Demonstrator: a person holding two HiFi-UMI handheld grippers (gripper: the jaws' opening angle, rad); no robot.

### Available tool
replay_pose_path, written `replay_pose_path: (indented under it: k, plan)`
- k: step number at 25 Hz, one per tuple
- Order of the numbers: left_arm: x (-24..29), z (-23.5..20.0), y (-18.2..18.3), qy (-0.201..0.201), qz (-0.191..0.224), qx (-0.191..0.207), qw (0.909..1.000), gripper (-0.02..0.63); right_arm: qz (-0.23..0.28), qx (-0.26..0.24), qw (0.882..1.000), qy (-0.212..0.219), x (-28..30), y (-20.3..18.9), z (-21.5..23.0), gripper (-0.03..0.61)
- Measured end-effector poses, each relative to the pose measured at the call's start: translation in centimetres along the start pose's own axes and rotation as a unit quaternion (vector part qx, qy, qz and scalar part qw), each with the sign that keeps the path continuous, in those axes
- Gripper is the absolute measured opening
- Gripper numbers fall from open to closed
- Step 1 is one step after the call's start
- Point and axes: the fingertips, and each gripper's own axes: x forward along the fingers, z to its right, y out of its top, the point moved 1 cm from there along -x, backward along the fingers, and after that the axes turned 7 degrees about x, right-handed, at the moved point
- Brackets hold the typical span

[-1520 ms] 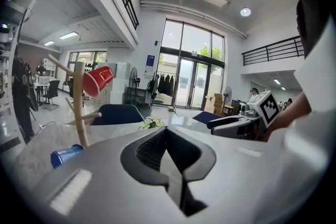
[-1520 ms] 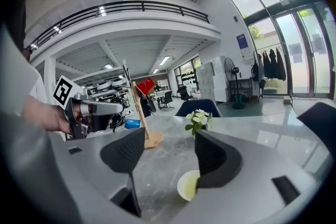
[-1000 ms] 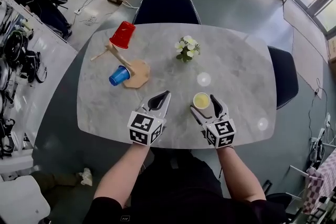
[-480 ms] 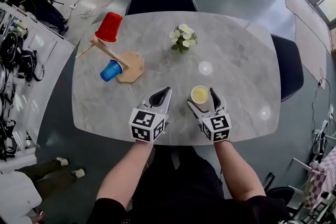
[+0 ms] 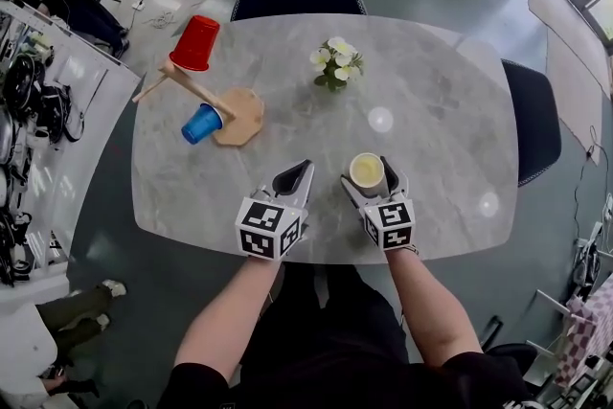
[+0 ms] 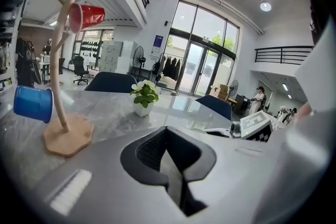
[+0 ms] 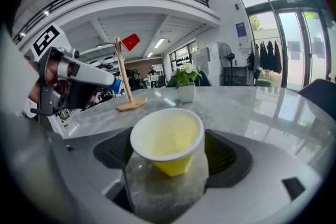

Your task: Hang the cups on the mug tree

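The broad grey marble-look counter (image 5: 450, 110) has only a few things on it, and the biggest is the pale wooden mug tree with the flat octagonal foot (image 5: 235, 110), out at the far left. A red plastic cup (image 5: 196, 43) already hangs from an upper peg and a smaller blue plastic cup (image 5: 201, 124) from a low one beside the foot, so I'd say two are done and one is left. At the near edge the person holds both tools side by side. The left tool (image 5: 305, 166) is clenched on nothing, just left of the last cup. The right tool (image 5: 368, 175) has just been spreading its jaws and now stands at full width around the small yellow cup with the white rim (image 7: 168, 144). That cup sits upright on the counter between the pads, which flank it closely but, as far as I can tell, don't squeeze it. So this is the pick-up of the third cup. What comes next seems to call for a gentle close on its thin wall so it doesn't buckle, then a lift and a long carry to the far left. There the cup would have to be tipped so its mouth slips over the bare peg at the top of the tree.
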Motion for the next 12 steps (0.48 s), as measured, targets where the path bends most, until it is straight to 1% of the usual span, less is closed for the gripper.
replay_pose_path:
  k: [6, 12]
  plan:
    - [-1.1, -1.1, 0.5, 0.019, 0.002, -0.001, 0.9998, 0.011, -0.001, 0.000, 1.000, -0.001, 0.3, 0.5, 0.3, 0.383]
    - [-3.3, -2.3, 1.8, 0.041, 0.010, 0.000, 0.9991, 0.011, 0.015, -0.012, 1.000, 0.003, -0.9, 4.0, -0.3, 0.368]
